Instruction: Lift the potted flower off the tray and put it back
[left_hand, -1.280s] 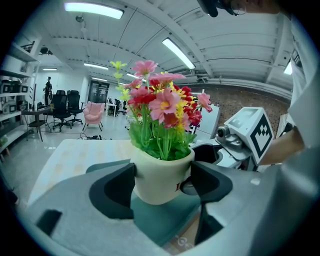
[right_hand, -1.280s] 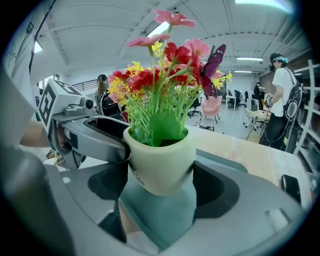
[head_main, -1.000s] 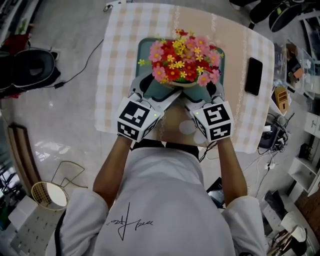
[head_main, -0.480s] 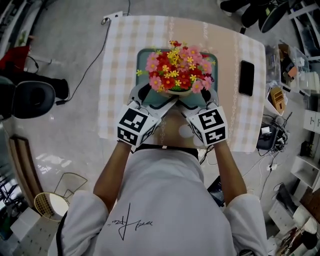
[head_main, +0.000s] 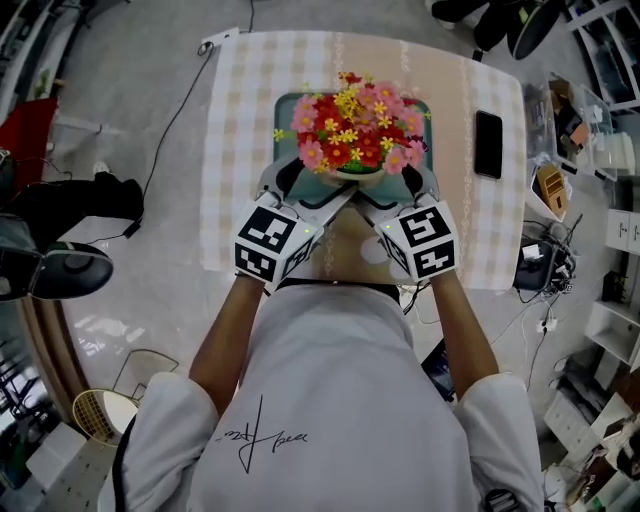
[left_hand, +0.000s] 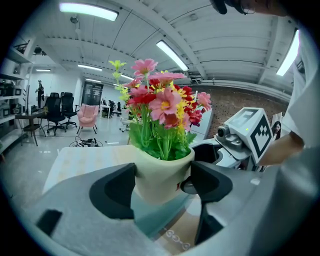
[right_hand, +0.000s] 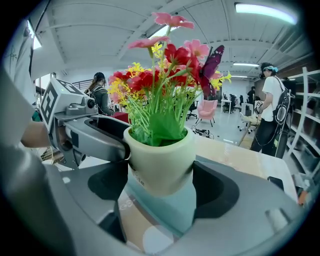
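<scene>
A cream pot (left_hand: 159, 175) of red, pink and yellow flowers (head_main: 355, 128) hangs just above the teal tray (head_main: 286, 104), over its near half. My left gripper (head_main: 300, 182) clamps the pot from the left and my right gripper (head_main: 404, 186) from the right, both shut on it. In the left gripper view the pot fills the gap of my left gripper (left_hand: 162, 182), with the tray (left_hand: 155, 216) below. The right gripper view shows the pot (right_hand: 161, 162) pinched in my right gripper (right_hand: 162, 181) above the tray (right_hand: 172, 207).
The tray rests on a checked tablecloth (head_main: 236, 130) over a small table. A black phone (head_main: 487, 144) lies on the table to the right of the tray. Cables, chairs and shelves stand on the floor around it.
Both grippers have kept their hold on the pot. The flowers look slightly smaller in the head view now, and the view itself has shifted a little.
</scene>
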